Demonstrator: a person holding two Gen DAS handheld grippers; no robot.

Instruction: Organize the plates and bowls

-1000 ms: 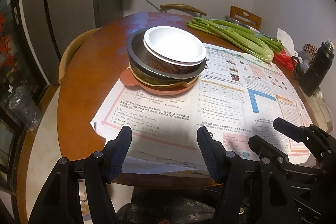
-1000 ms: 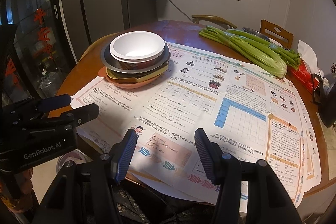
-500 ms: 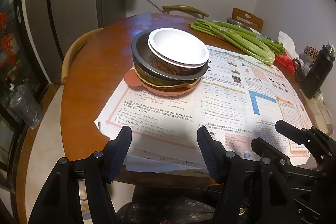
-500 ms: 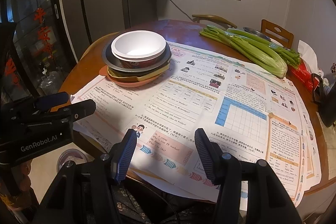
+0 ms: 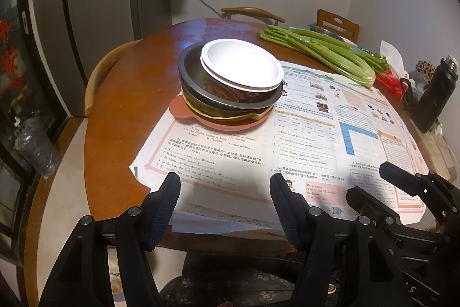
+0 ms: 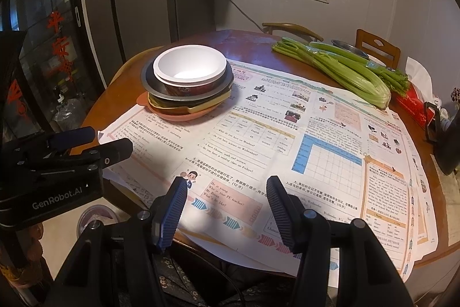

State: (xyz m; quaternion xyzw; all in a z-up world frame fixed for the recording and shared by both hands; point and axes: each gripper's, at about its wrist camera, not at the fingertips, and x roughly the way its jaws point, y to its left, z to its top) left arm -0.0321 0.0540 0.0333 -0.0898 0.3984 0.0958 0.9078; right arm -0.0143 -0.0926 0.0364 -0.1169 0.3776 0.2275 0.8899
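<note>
Left wrist view: stack of dishes [image 5: 230, 85] lies ahead, nearer the spread, empty left claw [image 5: 224, 186] than the spread, empty right claw [image 6: 225, 189].

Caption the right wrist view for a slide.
Open right claw hovers over printed paper sheets on a round wooden table; white paper bowl tops stacked dishes beside green celery.

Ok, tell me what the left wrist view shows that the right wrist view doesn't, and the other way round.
Only the left wrist view shows the whole black flask and the right gripper from the side. Only the right wrist view shows the left gripper from the side and red characters on the dark cabinet. Both show the stack of dishes topped by a white bowl, the celery and the printed sheets.
</note>
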